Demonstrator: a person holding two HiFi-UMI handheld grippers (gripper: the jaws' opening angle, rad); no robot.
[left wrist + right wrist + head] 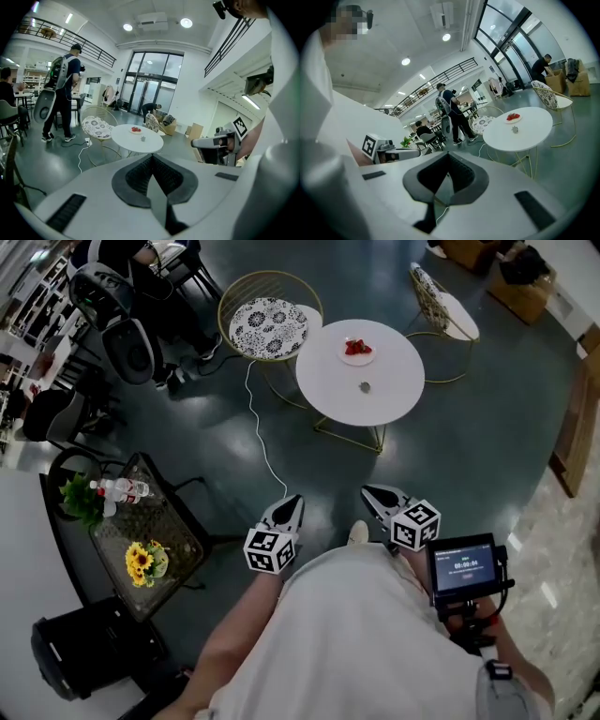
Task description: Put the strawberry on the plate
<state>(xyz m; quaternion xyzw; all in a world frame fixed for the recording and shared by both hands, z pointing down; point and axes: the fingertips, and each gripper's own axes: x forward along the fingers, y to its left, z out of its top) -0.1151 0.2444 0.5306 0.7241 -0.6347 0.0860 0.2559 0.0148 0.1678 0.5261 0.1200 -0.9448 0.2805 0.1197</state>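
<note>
Left hand-held gripper [292,502] and right hand-held gripper [374,491] sit low by the person's waist, each with jaws pressed together and nothing between them, well apart from the round white worktop [389,395]; a patterned chair [269,326] stands just beside it; toward the worktop's far edge lies a small plate [356,361], with the red strawberry [357,347] on it; a small grey object [364,386], too small to identify, rests near the middle.

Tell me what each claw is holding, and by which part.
Nothing is held. The left claw and the right claw are both shut and empty, far from the round table with its plate of strawberries.
</note>
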